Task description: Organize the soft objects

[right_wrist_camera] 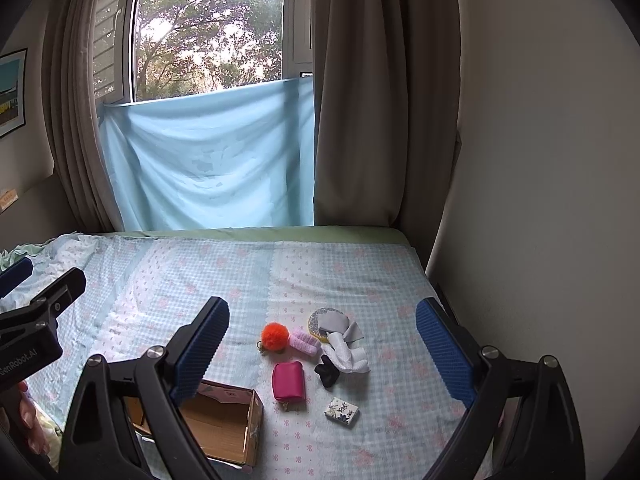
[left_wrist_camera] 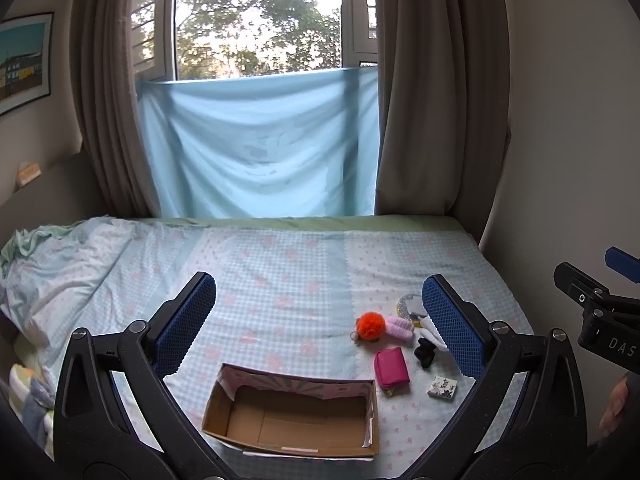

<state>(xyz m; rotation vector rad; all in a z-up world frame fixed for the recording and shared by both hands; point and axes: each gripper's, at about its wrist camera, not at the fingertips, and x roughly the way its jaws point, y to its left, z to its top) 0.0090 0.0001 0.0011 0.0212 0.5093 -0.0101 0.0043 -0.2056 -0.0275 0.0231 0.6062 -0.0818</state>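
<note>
One open cardboard box (left_wrist_camera: pixel 292 416) sits nearest on the bed (left_wrist_camera: pixel 280 264), nothing inside it, and serves as the landmark here. The left gripper (left_wrist_camera: pixel 318 322) hovers above the box with its two blue-padded fingers spread wide and nothing between them; the right gripper (right_wrist_camera: pixel 322 344) hangs to the right of the box, likewise spread wide and holding nothing. Just right of the box lies one magenta zip pouch (right_wrist_camera: pixel 289 381), close to the box wall though contact cannot be judged. Further right of the box, apart from the pouch, is one small floral-printed square (right_wrist_camera: pixel 341 410). Beyond the pouch, away from the box, sits one black clump (right_wrist_camera: pixel 327 369) whose nature is hard to make out, touching one white cloth (right_wrist_camera: pixel 349 354). Farther still from the box are one orange pom-pom (right_wrist_camera: pixel 275 336) with a small ring, one pink knitted piece (right_wrist_camera: pixel 304 342) touching it, and one round glittery disc (right_wrist_camera: pixel 320 322) partly covered by one grey cloth (right_wrist_camera: pixel 340 325). In the left wrist view the left gripper's right finger hides most of the white cloth and the disc. Farthest from the box, one light blue sheet (left_wrist_camera: pixel 256 148) hangs between two brown curtains (left_wrist_camera: pixel 424 92).
</note>
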